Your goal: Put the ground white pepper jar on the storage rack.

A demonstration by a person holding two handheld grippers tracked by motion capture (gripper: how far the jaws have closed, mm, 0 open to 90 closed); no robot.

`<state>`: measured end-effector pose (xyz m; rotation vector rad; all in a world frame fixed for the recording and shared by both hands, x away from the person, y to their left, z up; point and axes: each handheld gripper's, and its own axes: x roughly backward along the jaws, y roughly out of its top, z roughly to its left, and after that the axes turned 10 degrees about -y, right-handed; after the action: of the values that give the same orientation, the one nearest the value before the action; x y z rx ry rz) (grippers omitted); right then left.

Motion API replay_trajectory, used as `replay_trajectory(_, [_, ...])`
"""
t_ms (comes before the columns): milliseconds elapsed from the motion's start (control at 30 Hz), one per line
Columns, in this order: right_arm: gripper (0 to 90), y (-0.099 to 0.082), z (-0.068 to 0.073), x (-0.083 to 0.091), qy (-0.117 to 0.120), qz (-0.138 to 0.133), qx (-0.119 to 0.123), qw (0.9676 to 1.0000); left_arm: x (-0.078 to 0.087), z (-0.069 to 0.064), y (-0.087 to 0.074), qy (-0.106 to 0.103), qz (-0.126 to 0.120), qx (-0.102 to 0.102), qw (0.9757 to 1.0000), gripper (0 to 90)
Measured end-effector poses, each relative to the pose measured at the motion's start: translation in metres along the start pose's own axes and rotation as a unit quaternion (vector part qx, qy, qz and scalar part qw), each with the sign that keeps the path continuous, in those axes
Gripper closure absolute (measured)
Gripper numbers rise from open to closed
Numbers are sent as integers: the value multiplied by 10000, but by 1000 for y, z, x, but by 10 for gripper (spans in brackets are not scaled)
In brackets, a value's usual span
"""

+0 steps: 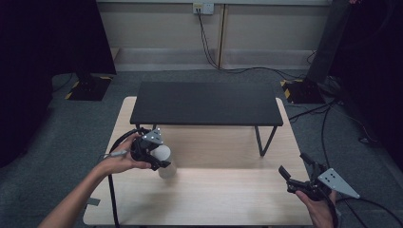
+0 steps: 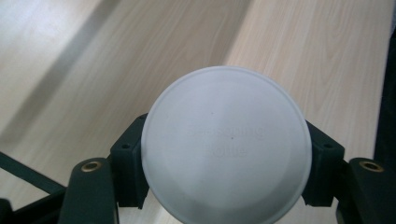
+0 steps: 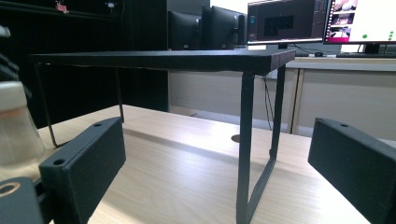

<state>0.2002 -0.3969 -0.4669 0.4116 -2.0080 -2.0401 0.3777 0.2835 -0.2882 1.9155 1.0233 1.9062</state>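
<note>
A black metal riser shelf (image 1: 204,103) spans the wooden table (image 1: 228,194) at twelve o'clock. At nine o'clock, the left gripper (image 1: 159,154) pinches a white-lidded seasoning bottle (image 2: 225,145). At four o'clock, the right gripper (image 1: 297,172) hovers spread, empty.

Faint raised lettering sits on the white lid (image 2: 225,148) seen in the left gripper view, two short lines pressed into the plastic at its centre. The upper line looks like "Seasoning" and the lower like "Bottle", though both are pale on pale and only half legible, so take that reading with caution. Over in the right gripper view, the monitors (image 3: 289,21) at the back glow with windows and small coloured dots, but any writing on them is too small to make out. In the high view, yellow and black hazard stripes mark the stand bases (image 1: 89,88) on the floor, with no words on them.
</note>
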Motion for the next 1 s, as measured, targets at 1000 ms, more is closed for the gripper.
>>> replay_trajectory(1000, [33,-1,-2,0,11,-35,-49,10000,164,-14,139,621,41,-164,9979,328])
